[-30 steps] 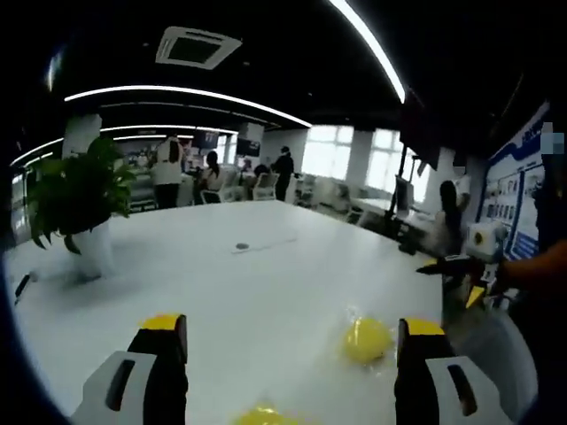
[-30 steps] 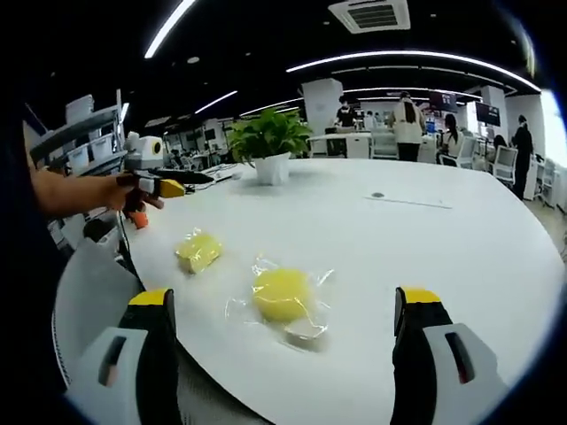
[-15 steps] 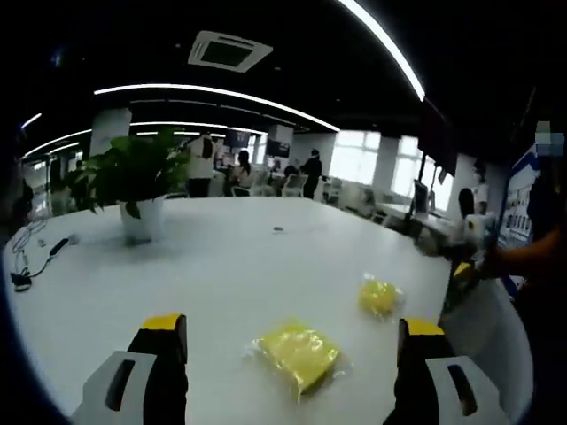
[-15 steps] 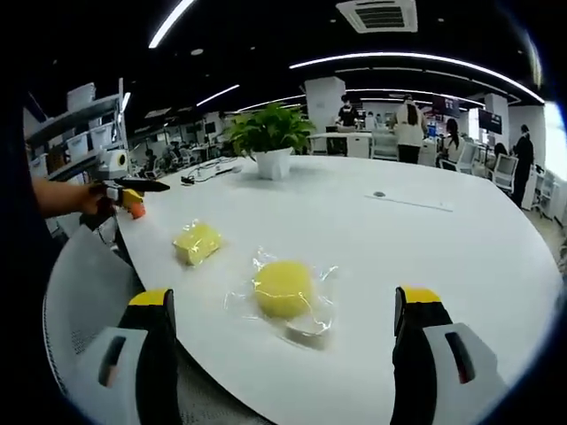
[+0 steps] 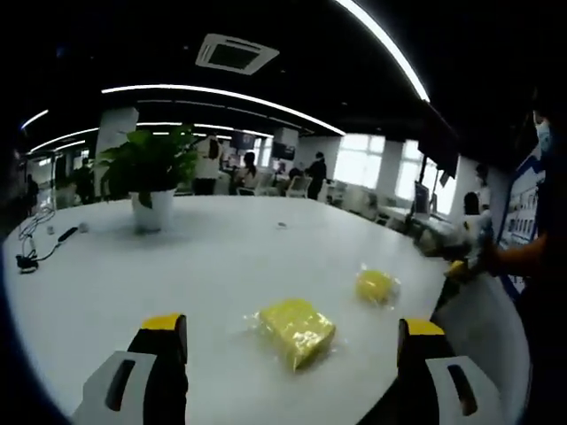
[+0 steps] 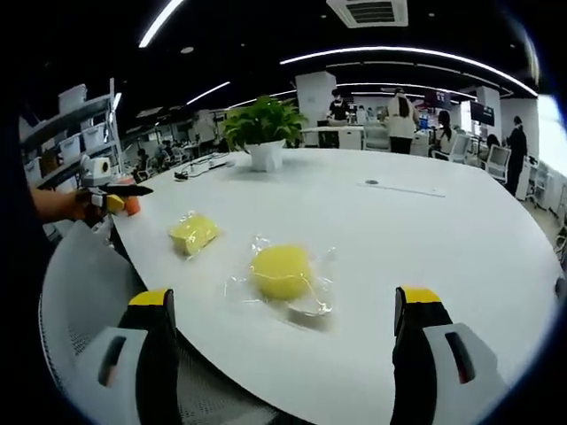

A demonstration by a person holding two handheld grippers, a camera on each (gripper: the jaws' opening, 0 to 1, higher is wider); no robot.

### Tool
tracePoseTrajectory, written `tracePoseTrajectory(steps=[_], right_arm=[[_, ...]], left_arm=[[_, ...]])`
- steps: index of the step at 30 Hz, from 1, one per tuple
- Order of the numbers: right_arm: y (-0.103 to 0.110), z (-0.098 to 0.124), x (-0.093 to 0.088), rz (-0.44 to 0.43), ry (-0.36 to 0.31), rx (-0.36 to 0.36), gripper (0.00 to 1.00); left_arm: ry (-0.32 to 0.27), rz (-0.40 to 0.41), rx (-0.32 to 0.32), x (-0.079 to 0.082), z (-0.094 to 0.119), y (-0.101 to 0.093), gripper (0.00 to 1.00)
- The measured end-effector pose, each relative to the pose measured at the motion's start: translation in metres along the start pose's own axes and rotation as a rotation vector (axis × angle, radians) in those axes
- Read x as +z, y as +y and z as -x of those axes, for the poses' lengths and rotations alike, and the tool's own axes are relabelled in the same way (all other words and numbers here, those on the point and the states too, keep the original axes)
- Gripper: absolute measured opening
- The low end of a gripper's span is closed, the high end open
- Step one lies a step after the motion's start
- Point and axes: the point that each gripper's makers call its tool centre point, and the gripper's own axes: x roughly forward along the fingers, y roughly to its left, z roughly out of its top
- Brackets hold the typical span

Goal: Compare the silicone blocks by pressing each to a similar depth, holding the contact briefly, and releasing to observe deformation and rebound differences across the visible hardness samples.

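Observation:
Two yellow silicone blocks in clear wrap lie on the white table (image 5: pixel 177 266). The square block (image 5: pixel 297 329) rests just ahead of my left gripper (image 5: pixel 288 376), whose jaws stand wide apart and empty. The round block (image 5: pixel 376 286) lies beyond it to the right. In the right gripper view the round block (image 6: pixel 281 270) sits ahead of my right gripper (image 6: pixel 283 359), open and empty, with the square block (image 6: pixel 193 234) further left. A hand holds the left gripper (image 6: pixel 111 197) at the table's left edge. The right gripper (image 5: pixel 456 266) appears at the table's right edge.
A potted plant (image 5: pixel 151 177) stands at the far side of the table (image 6: pixel 425 230); it is also the plant (image 6: pixel 260 133) in the right gripper view. A grey chair back (image 6: pixel 84 301) is near the table edge. Cables (image 5: pixel 35 252) lie far left. People stand in the background office.
The left gripper view has swung round, so the square block now sits centred ahead of its jaws instead of the round one. The right gripper view has barely shifted. Neither block has moved.

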Motion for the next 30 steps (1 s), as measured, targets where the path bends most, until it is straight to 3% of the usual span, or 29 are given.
tracePoseTrajectory(steps=[12,16,30], right_arm=[[0.003,-0.001,-0.006,-0.052,-0.014,0.008,0.96],[0.002,0.001,-0.002,-0.060,-0.024,0.006,0.96],[0.005,0.005,-0.002,-0.056,-0.032,-0.020,0.96]], left_arm=[[-0.032,0.023,0.003,0.009,-0.012,-0.003,1.00],[-0.022,0.022,-0.006,0.005,-0.015,-0.009,1.00],[-0.051,0.039,0.023,0.010,-0.001,0.000,1.00]])
